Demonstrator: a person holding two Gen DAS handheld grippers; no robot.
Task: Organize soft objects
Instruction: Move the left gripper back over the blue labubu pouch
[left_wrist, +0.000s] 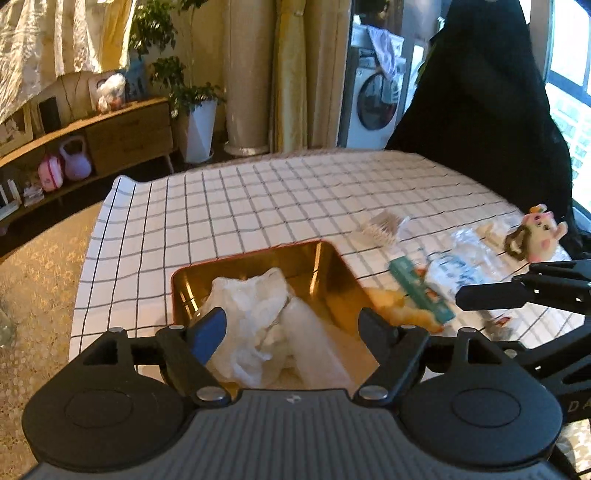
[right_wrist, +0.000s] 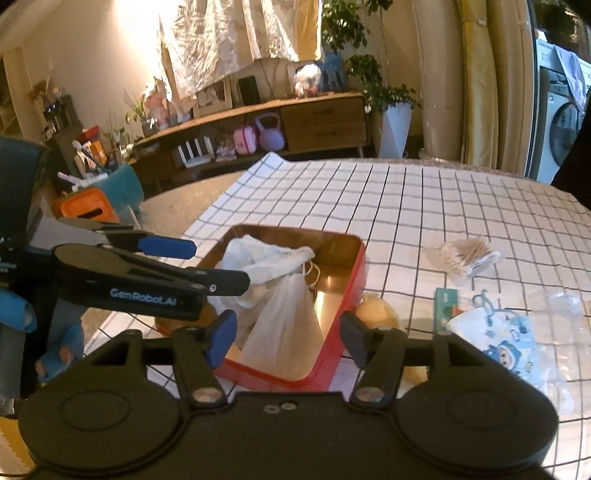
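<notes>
Left wrist view: the left gripper (left_wrist: 291, 325) hangs over a red tin (left_wrist: 325, 258) with a gold lining, jaws spread wide and holding nothing, on a table under a grid-checked cloth (left_wrist: 221, 206). Inside the tin lie two soft white things, as far as can be told: a crumpled white cloth (left_wrist: 251, 302) and a white drawstring pouch (right_wrist: 288, 317), the pouch resting against the tin's near wall in the right wrist view.

The right gripper (right_wrist: 288, 332) hovers just short of the tin's near wall, its jaws likewise apart and empty. The tin sits toward the cloth's left edge.

By the look of it the sorting is partly done: two items are in, several remain out. Still on the cloth to the right of the tin are one yellow soft piece (right_wrist: 376, 314) touching the tin's right wall, one teal packet (left_wrist: 421, 291), one printed blue-and-white pouch (right_wrist: 502, 350) in clear wrapping, one bundle of cotton swabs (right_wrist: 469, 258) farther back, and one small plush toy (left_wrist: 535, 236) near the cloth's far right edge, seen only from the left wrist. A further clear wrapper lies among them; its contents cannot be made out. The yellow piece, nearest the tin, seems the likeliest next pick.
</notes>
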